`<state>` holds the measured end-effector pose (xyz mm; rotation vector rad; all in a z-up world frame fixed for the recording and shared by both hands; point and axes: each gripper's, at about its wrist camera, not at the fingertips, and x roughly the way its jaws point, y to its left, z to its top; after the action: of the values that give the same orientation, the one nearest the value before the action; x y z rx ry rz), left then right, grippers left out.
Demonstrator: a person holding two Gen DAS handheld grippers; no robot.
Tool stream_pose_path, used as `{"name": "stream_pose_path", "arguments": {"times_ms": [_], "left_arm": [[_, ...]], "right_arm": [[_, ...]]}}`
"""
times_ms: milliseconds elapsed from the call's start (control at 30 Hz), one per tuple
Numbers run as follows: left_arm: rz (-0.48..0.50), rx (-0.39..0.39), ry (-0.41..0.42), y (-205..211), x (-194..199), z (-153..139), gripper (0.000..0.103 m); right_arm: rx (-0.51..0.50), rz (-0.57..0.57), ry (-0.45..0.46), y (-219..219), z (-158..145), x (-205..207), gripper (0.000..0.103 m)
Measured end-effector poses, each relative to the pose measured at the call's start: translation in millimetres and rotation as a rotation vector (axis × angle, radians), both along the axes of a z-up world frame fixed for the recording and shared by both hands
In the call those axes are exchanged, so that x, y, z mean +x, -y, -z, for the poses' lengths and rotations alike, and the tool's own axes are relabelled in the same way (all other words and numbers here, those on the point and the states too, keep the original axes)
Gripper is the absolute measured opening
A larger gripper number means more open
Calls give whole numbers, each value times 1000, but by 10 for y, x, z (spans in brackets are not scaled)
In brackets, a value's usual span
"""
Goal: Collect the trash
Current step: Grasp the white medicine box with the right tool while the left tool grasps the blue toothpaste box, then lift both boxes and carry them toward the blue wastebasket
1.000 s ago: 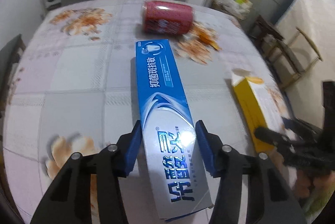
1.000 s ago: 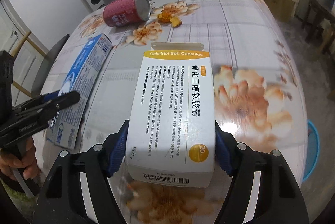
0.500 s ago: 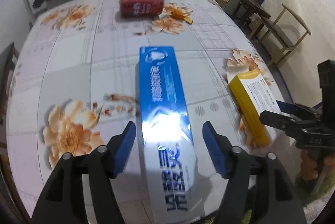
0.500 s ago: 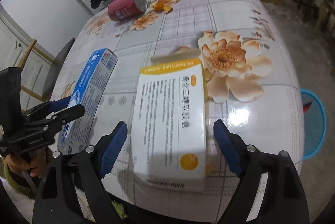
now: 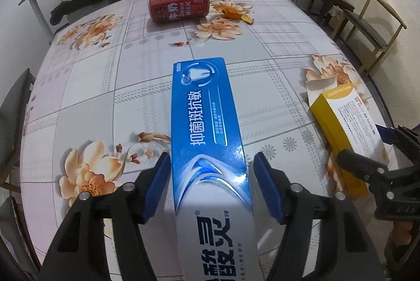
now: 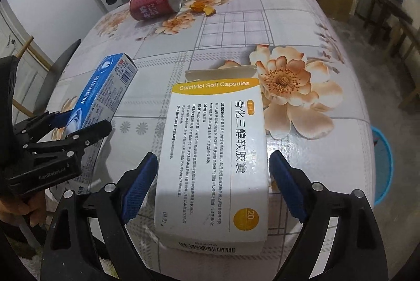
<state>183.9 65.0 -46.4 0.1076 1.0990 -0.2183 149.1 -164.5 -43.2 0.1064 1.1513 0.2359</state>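
1. Far left on the floral table (image 5: pixel 86 86), a red can (image 5: pixel 178 1) lies on its side near the far edge, with orange peel (image 5: pixel 236 14) just to its right.
2. The left gripper (image 5: pixel 210 186) straddles the near end of the blue toothpaste box (image 5: pixel 204 128). Its blue pads (image 5: pixel 157 186) stand slightly apart from the box sides, with a gap showing on the right, so the jaws are open and grip nothing. The box lies flat, pointing away toward the can.
3. To the right, the capsule box (image 6: pixel 212 149) lies flat near the table's near edge, its far flap open. From the left camera its yellow side (image 5: pixel 338 139) shows.
4. The right gripper (image 6: pixel 212 184) brackets this box with jaws spread wide; both pads (image 6: pixel 286 186) are clear of the cardboard, holding nothing.
5. Far right, off the table, a blue basin (image 6: pixel 383 168) sits on the floor, and wooden chairs (image 5: pixel 367 26) stand beyond.
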Motion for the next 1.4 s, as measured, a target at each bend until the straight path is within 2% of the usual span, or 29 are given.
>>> {"name": "stream_pose_path", "arguments": {"times_ms": [100, 300, 633, 1400], "left_arm": [[-2, 8, 2, 6, 0, 4, 56], [-6, 15, 3, 14, -4, 20, 49], [-7, 18, 13, 20, -8, 23, 48], [-7, 26, 53, 39, -55, -76, 47]], "right_arm": [[-9, 1, 5, -12, 0, -13, 83], [-51, -1, 12, -47, -5, -26, 74], [-50, 17, 12, -27, -19, -36, 68], [-20, 30, 19, 7, -78, -29, 67]]}}
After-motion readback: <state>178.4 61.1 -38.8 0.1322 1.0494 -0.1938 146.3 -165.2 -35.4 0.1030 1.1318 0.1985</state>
